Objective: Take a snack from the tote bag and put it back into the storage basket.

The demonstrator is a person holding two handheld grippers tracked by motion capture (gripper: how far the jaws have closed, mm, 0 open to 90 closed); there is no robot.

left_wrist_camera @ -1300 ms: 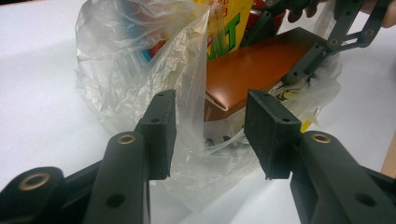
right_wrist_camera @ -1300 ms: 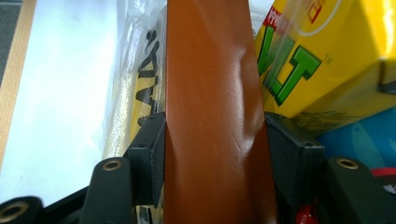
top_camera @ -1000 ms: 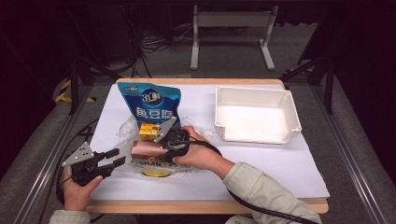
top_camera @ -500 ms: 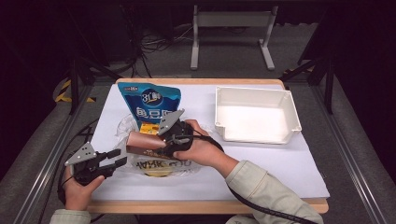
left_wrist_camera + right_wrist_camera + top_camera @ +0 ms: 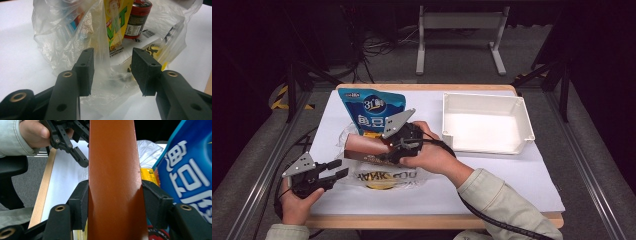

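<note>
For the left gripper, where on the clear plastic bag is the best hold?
Probably the loose upright fold of the clear plastic bag between the open jaws of the left gripper. Come in straight along the table from the bag's near side: the film is thin there, while the yellow carton behind is bulkier.

The tray (image 5: pixel 486 122) sits right of the pouch (image 5: pixel 373 110), with the plastic bag (image 5: pixel 384 175) in front of the pouch.

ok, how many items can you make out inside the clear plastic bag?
2: a yellow drink carton standing mid-bag and a dark red-labelled can just right of it, seen through the plastic bag. More may be hidden behind crinkled film.
</note>
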